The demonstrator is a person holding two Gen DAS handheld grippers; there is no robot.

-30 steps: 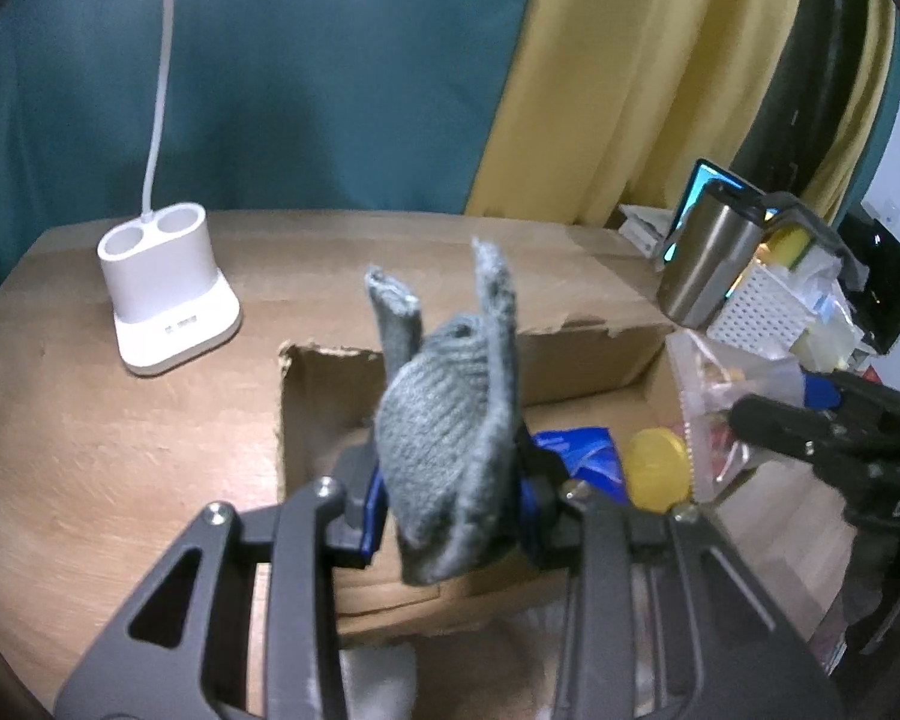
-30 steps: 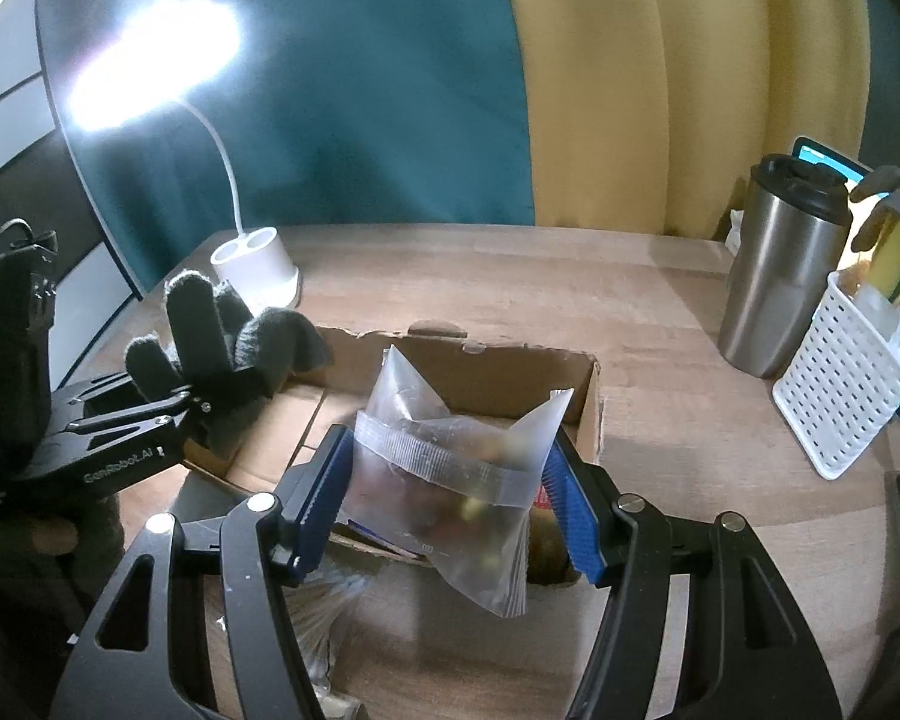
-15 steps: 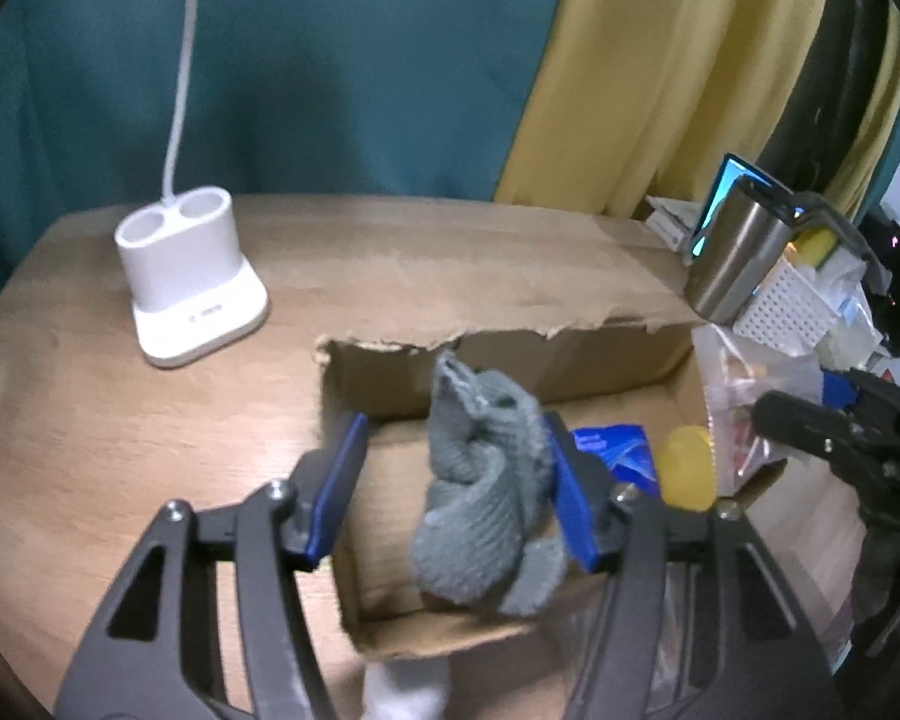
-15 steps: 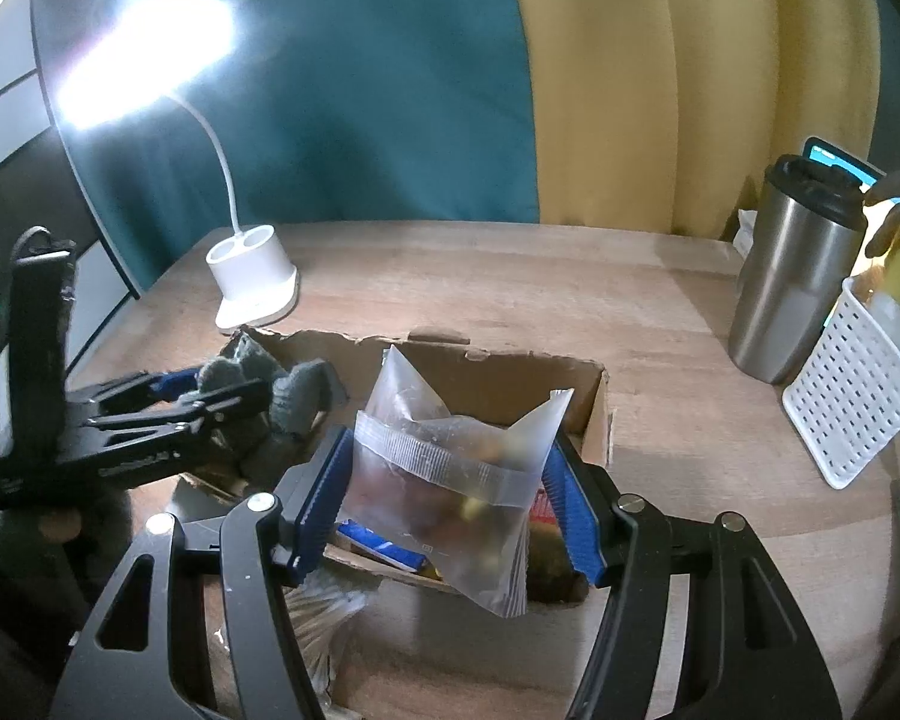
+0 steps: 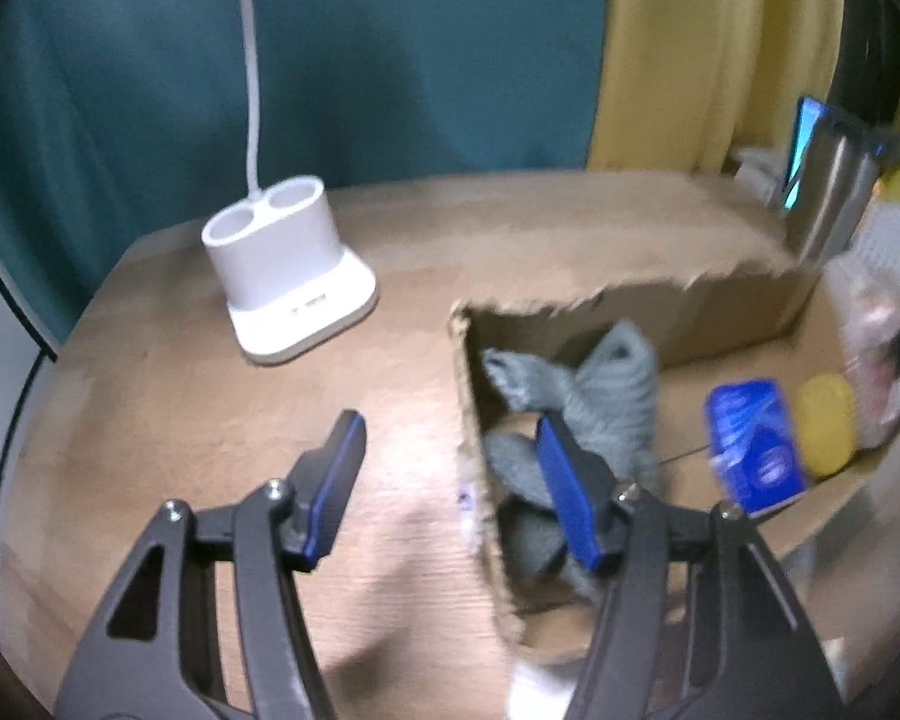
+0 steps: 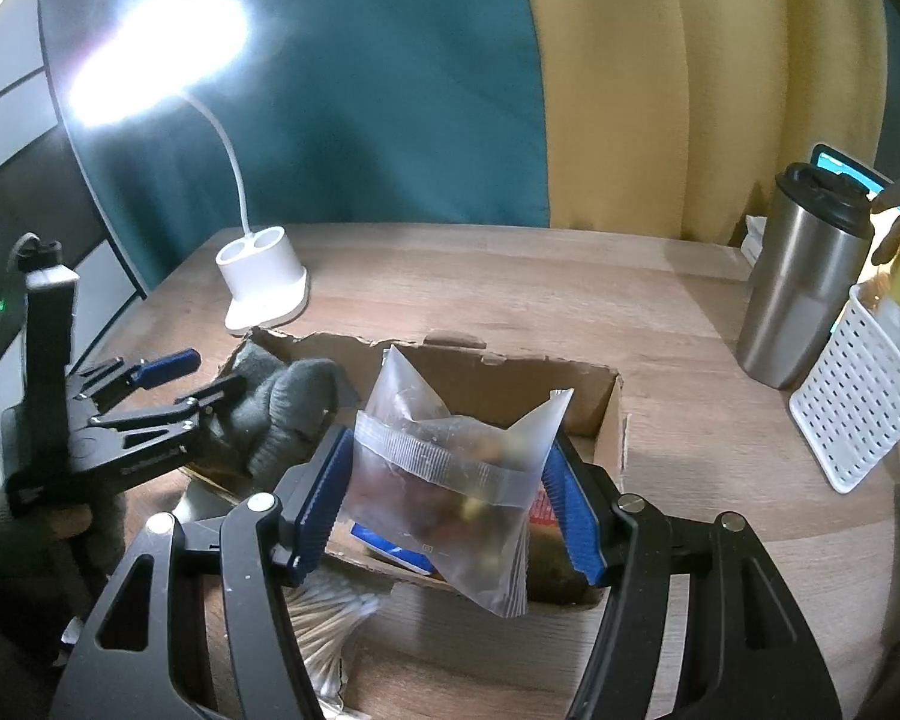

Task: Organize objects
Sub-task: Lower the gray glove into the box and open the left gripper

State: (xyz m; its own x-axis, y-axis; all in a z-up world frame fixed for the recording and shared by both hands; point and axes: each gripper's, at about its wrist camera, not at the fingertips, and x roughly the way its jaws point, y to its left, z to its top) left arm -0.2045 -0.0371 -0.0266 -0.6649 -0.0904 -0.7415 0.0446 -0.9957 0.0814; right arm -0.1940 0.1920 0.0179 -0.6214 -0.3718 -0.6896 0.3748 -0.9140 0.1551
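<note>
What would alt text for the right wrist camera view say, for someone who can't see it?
The right gripper clamps a clear zip bag of snacks over an open cardboard box on a wooden table. At left, the open left gripper sits beside a grey glove lying in the box.

legible text: none | blue printed packet (image 5: pixel 753 444) in torn cardboard box (image 5: pixel 732 300): white markings, blurred, unreadable | black left gripper (image 6: pixel 168 384) body: lettering too small to read
</note>
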